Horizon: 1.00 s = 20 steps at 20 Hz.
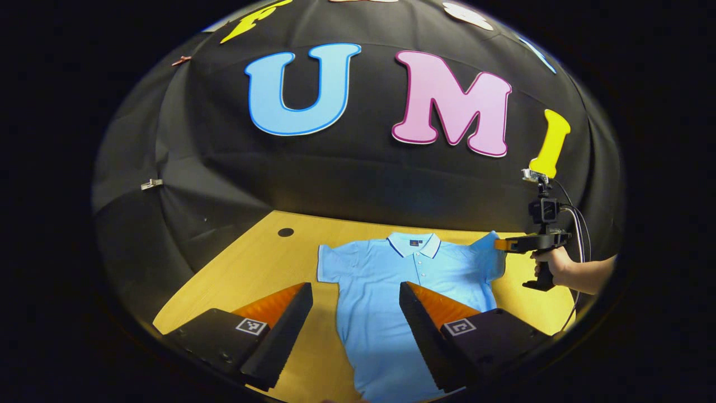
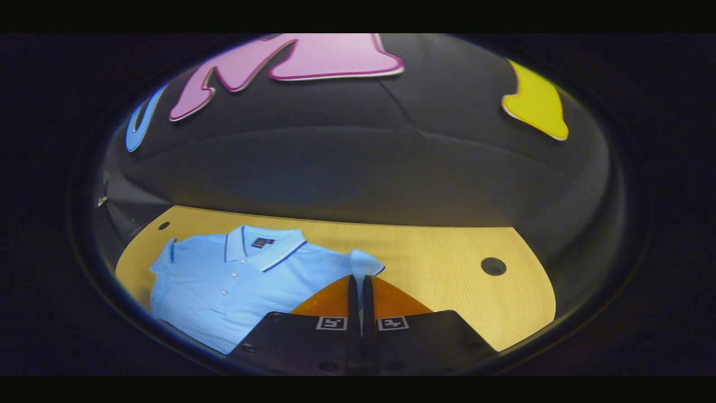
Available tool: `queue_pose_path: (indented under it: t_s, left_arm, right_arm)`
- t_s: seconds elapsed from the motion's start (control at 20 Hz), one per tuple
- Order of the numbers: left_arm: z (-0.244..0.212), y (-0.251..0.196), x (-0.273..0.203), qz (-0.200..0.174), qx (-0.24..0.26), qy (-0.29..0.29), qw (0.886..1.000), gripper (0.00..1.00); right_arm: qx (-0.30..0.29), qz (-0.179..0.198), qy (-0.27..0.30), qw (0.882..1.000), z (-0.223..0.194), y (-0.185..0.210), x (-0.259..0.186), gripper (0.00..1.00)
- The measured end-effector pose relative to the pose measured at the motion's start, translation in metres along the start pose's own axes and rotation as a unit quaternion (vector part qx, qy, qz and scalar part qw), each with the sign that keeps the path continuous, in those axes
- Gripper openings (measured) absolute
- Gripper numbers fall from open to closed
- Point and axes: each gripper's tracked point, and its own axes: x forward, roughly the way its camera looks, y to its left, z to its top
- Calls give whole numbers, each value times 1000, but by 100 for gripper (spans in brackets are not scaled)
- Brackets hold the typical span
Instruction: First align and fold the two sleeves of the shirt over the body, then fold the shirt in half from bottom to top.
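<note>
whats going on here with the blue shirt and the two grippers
A person is folding a light blue polo shirt that lies flat, collar away, on a wooden table, using a handheld gripper in each hand. The right gripper is shut on the tip of one sleeve, at the start of the sleeve fold. The left gripper hangs open over the shirt's body, holding nothing. The other sleeve lies spread out.

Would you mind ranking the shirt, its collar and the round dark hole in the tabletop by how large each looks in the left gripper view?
Largest to smallest, as they look in the left gripper view:
1. shirt
2. collar
3. hole
The hole lies a little farther from the camera, so its true size against the collar is less sure.
</note>
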Motion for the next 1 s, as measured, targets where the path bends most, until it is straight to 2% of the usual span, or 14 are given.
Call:
queue_pose_path:
  t_s: [0.1,0.25,0.5,0.6,0.65,0.7,0.75,0.85,0.95,1.0]
  left_arm:
    - [-3,8,-5,7,1,-1,1000,99]
    - [-8,20,-10,15,0,0,1000,99]
    - [-14,36,-3,23,-21,2,1000,99]
    - [-18,42,7,25,-28,4,999,99]
    - [-19,44,14,25,-31,5,999,99]
    - [-20,45,22,25,-33,7,999,99]
    - [-22,48,30,28,-33,13,999,99]
    - [-24,50,48,28,-37,17,999,99]
    - [-22,51,66,23,-39,14,999,99]
    - [-22,53,77,21,-35,14,999,99]
  right_arm:
    - [-18,18,-1,1000,5,31,-4,0]
    - [-39,43,-8,998,10,74,-9,0]
    - [-63,89,8,994,-9,143,-6,10]
    - [-71,115,17,991,-25,170,-2,5]
    - [-73,127,22,989,-32,181,-1,12]
    - [-74,139,27,987,-40,191,0,7]
    - [-75,148,33,986,-46,198,0,7]
    - [-72,162,39,983,-56,209,-2,11]
    - [-60,173,43,982,-60,215,-8,25]
    - [-58,174,40,982,-60,213,-11,42]
